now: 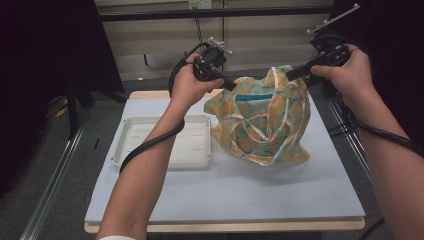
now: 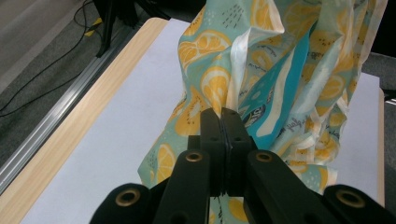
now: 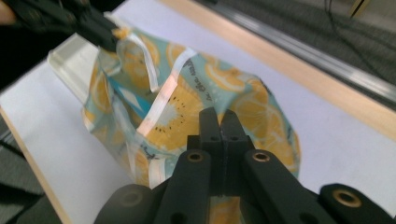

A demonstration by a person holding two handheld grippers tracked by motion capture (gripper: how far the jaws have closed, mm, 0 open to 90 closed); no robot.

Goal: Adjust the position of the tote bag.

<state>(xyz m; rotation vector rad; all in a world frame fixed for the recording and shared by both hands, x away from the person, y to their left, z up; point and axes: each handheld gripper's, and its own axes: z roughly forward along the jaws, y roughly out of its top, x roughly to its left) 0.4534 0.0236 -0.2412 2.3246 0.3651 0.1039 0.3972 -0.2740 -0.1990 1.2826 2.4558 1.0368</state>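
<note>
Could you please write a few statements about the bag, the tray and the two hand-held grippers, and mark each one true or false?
1. The left hand-held gripper is shut on the edge of the fabric bag. True.
2. The right hand-held gripper hangs open above the bag. False: its jaws are closed on the bag's fabric.
3. The white tray lies on the table to the left of the bag in the high view. True.
4. The bag sits inside the tray. False: it rests on the white table surface beside the tray.
5. The bag is plain grey. False: it is teal with orange citrus slices.
</note>
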